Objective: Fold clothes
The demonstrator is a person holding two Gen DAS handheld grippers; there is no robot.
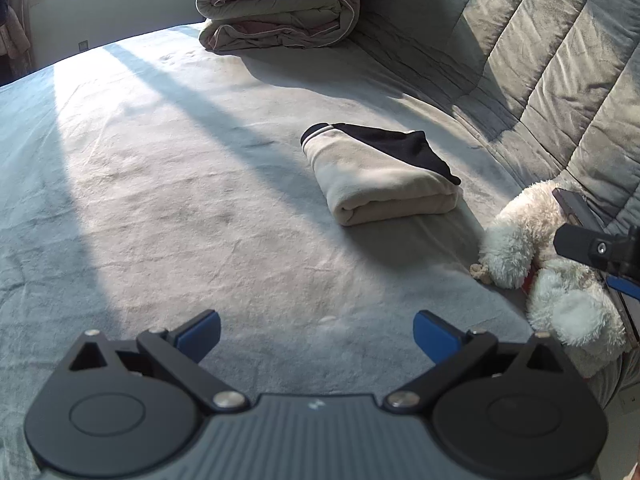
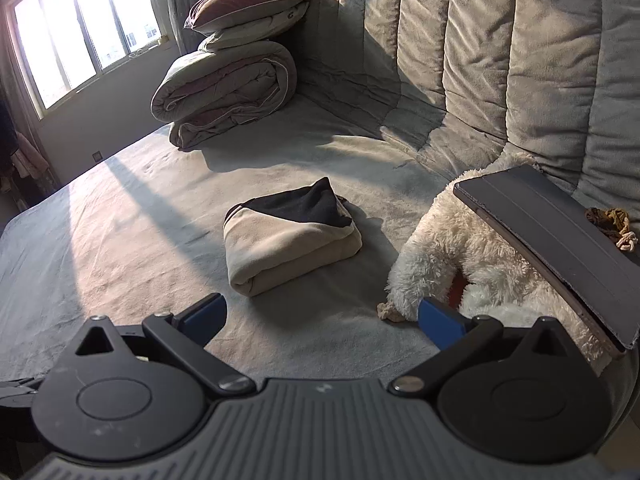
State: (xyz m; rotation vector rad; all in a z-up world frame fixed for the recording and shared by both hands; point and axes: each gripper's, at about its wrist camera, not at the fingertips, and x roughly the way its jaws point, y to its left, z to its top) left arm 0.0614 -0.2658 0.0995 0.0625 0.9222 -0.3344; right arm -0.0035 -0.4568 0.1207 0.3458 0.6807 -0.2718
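Note:
A beige and black garment [image 1: 380, 174] [image 2: 290, 240] lies folded into a compact bundle on the grey bed sheet [image 1: 180, 184] [image 2: 132, 216]. My left gripper [image 1: 316, 336] hovers well short of it, open, with nothing between its blue pads. My right gripper [image 2: 322, 318] is also open and empty, just in front of the bundle's near edge and apart from it. Part of the right gripper's black body [image 1: 596, 250] shows at the right edge of the left wrist view.
A white plush toy [image 1: 552, 264] [image 2: 460, 248] lies right of the garment, with a dark tablet case [image 2: 560, 248] resting on it. A rolled duvet [image 1: 276, 12] [image 2: 228, 92] with pillows [image 2: 248, 12] sits at the far end. A padded headboard [image 2: 500, 60] runs along the right.

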